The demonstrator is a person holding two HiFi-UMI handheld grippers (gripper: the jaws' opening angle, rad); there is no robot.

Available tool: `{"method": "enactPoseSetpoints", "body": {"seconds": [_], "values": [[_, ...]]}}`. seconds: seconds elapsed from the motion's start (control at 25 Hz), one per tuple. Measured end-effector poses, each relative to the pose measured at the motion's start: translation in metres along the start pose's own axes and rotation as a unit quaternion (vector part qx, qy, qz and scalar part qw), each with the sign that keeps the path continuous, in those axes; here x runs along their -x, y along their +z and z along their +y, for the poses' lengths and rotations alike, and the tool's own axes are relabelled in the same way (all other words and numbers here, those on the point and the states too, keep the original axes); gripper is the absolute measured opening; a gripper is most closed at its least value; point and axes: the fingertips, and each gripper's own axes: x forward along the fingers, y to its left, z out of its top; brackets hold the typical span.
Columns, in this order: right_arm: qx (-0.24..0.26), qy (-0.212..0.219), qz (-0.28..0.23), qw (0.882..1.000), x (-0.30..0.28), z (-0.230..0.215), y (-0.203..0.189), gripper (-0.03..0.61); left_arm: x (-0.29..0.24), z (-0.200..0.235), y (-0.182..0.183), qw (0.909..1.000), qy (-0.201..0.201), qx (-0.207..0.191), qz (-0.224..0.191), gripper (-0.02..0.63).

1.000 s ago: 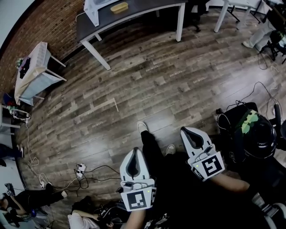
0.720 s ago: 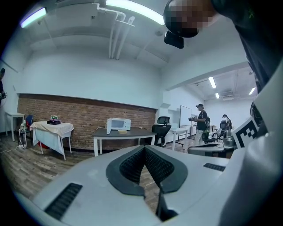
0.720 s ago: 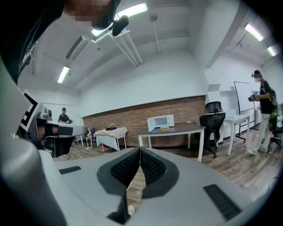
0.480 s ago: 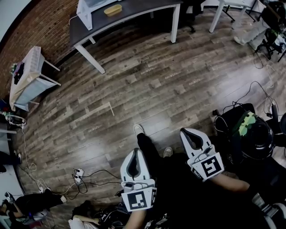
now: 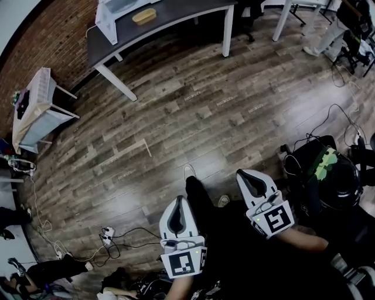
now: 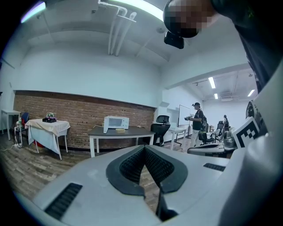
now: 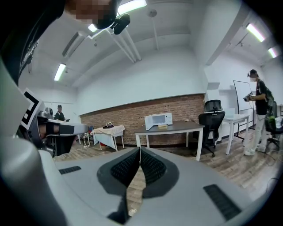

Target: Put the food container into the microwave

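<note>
left gripper: the left gripper (image 5: pixel 178 202) is held low over the person's lap; in the left gripper view (image 6: pixel 144 147) its ridged pads are seen closed tip to tip, with nothing between them.
right gripper: the right gripper (image 5: pixel 246 174) is held beside it, a little farther forward; in the right gripper view (image 7: pixel 139 150) its jaws are pressed together and nothing is carried.
person: dark trousers and two pale shoes (image 5: pixel 188 171) are seen between the grippers.
floor: a wood plank floor (image 5: pixel 193 111) is spread across the room; cables and a power strip (image 5: pixel 105 222) lie on it to the left of the grippers.
food container: a flat yellowish food container (image 5: pixel 144 16) (image 6: pixel 120 130) (image 7: pixel 162 126) is set on the tabletop just beside the microwave, well apart from both grippers.
microwave: a white microwave (image 5: pixel 111 17) (image 6: pixel 116 122) (image 7: pixel 158 119) is stood at the table's left end; whether its door is open cannot be told.
table: a dark-topped table (image 5: pixel 187 12) (image 6: pixel 132 131) (image 7: pixel 181 128) on white legs is placed near the wall.
wall: a brick wall (image 5: pixel 41 41) (image 6: pixel 79 119) (image 7: pixel 128 117) is run behind the table, white above.
side table: a small cloth-covered table (image 5: pixel 35 99) (image 6: pixel 46 128) (image 7: pixel 108 130) is seen to the left of the dark table.
chair: a black office chair (image 6: pixel 161 126) (image 7: pixel 212 117) is parked at the table's right end.
bystander: a standing person (image 6: pixel 196 119) (image 7: pixel 256 110) is seen at the room's right side.
</note>
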Motion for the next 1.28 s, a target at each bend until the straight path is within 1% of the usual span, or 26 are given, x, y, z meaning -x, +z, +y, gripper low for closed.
{"method": "enactPoseSetpoints", "body": {"seconds": [0.16, 0.44, 0.64, 1.12, 1.28], "values": [[-0.002, -0.003, -0.004, 1.0, -0.016, -0.002, 0.006, 0.063, -0.01, 0.011, 0.006, 1.0, 0.001, -0.001, 0.0, 0.003], [0.009, 0.033, -0.001, 0.999, -0.058, 0.022, 0.022, 0.063, -0.014, 0.05, 0.022, 0.9994, 0.035, -0.003, -0.008, 0.003], [0.018, 0.043, 0.002, 0.999, -0.085, 0.034, 0.03, 0.063, -0.023, 0.077, 0.028, 0.999, 0.043, 0.007, -0.01, 0.003], [0.022, 0.022, 0.015, 0.999, -0.151, 0.037, 0.046, 0.063, -0.076, 0.127, 0.044, 0.9998, 0.013, 0.014, 0.002, 0.003], [0.022, 0.009, 0.013, 1.0, -0.176, 0.035, 0.052, 0.063, -0.1, 0.144, 0.051, 1.0, 0.0, 0.009, 0.002, 0.003]]}}
